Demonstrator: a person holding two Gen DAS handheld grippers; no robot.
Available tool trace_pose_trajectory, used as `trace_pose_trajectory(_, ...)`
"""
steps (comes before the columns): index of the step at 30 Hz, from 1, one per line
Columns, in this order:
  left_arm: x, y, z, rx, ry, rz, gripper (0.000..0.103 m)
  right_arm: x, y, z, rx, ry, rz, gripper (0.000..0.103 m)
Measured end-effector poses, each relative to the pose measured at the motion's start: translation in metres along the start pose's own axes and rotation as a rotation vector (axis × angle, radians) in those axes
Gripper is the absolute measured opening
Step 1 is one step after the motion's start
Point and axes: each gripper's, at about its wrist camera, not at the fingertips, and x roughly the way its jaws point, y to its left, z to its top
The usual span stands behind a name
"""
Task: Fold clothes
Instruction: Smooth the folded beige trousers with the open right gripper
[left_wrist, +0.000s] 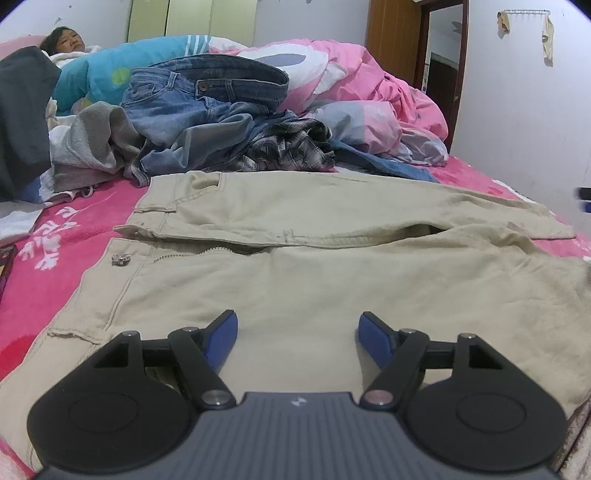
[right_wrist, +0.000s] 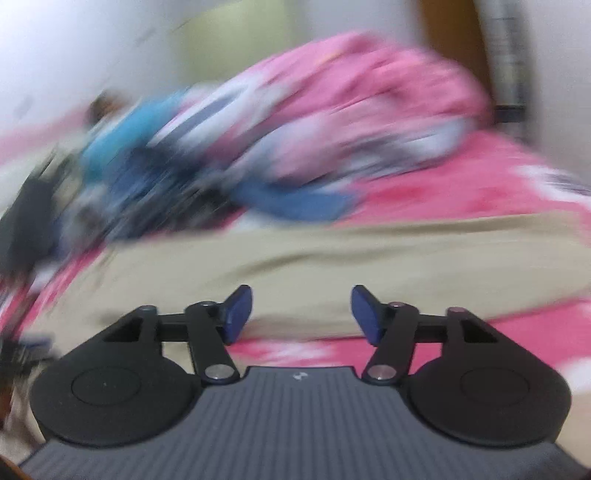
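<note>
The left gripper (left_wrist: 298, 334) hangs low over the beige trousers (left_wrist: 295, 266), its blue-padded fingers (left_wrist: 223, 338) spread wide with nothing between them; the cloth lies directly beneath and ahead of the tips, though contact cannot be judged. The right gripper (right_wrist: 301, 314) is likewise spread wide and empty, with the near hem of the trousers (right_wrist: 332, 258) just ahead of its tips and a strip of pink blanket (right_wrist: 295, 349) below them; that view is heavily blurred. A small pale emblem sits on each gripper's grey ribbed body, too small to read. From the left gripper, the trousers spread flat across the pink blanket (left_wrist: 48, 236), waistband to the left with a metal button (left_wrist: 120, 259) ahead-left and the open zip beside it, legs running off to the right. Bare blanket shows left of the waistband and beyond the far leg on the right. Farther ahead lies a heap of clothes: blue jeans (left_wrist: 192, 99), a grey garment (left_wrist: 92, 144) to the left, a plaid shirt (left_wrist: 291, 147). Behind the heap lies a pink quilt (left_wrist: 369, 85), and at far left a person (left_wrist: 66, 40) lies on the bed.
</note>
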Motion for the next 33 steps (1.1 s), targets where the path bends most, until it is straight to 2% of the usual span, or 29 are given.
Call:
trace_pose_trajectory(4, 0.001, -0.002, 0.001, -0.002, 0.010, 0.008, 0.075, -0.058, -0.122, 0.000, 0.259, -0.095, -0.315, 0.062)
trace_pose_trajectory(5, 0.001, -0.002, 0.002, -0.002, 0.012, 0.012, 0.075, -0.070, -0.152, -0.005, 0.319, -0.092, -0.391, 0.062)
trace_pose_trajectory(7, 0.002, -0.004, 0.003, 0.000, 0.018, 0.020, 0.075, -0.082, -0.194, -0.017, 0.425, -0.066, -0.473, 0.061)
trace_pose_trajectory(9, 0.003, -0.006, 0.004, 0.003, 0.022, 0.031, 0.075, -0.086, -0.225, -0.029, 0.504, -0.030, -0.480, 0.055)
trace_pose_trajectory(11, 0.004, -0.009, 0.005, 0.006, 0.025, 0.042, 0.076, -0.080, -0.237, -0.037, 0.537, 0.013, -0.461, 0.046)
trace_pose_trajectory(12, 0.005, -0.010, 0.005, 0.009, 0.027, 0.047, 0.076, -0.075, -0.240, -0.040, 0.542, 0.040, -0.449, 0.045)
trace_pose_trajectory(15, 0.006, -0.012, 0.005, 0.015, 0.030, 0.056, 0.077, -0.063, -0.238, -0.043, 0.501, 0.073, -0.438, 0.041)
trace_pose_trajectory(17, 0.006, -0.012, 0.006, 0.016, 0.031, 0.059, 0.077, -0.064, -0.236, -0.042, 0.489, 0.078, -0.413, 0.021)
trace_pose_trajectory(19, 0.006, -0.013, 0.005, 0.018, 0.030, 0.061, 0.077, -0.065, -0.231, -0.042, 0.467, 0.083, -0.396, 0.016)
trace_pose_trajectory(22, 0.006, -0.014, 0.005, 0.026, 0.030, 0.065, 0.077, -0.067, -0.225, -0.042, 0.419, 0.078, -0.396, 0.013)
trace_pose_trajectory(23, 0.006, -0.013, 0.005, 0.028, 0.030, 0.066, 0.077, -0.067, -0.223, -0.042, 0.403, 0.075, -0.396, 0.002)
trace_pose_trajectory(29, 0.006, -0.015, 0.007, 0.035, 0.031, 0.082, 0.077, -0.082, -0.210, -0.024, 0.321, -0.057, -0.432, 0.002)
trace_pose_trajectory(33, 0.006, -0.015, 0.007, 0.037, 0.031, 0.089, 0.077, -0.077, -0.219, -0.029, 0.364, -0.084, -0.480, 0.002)
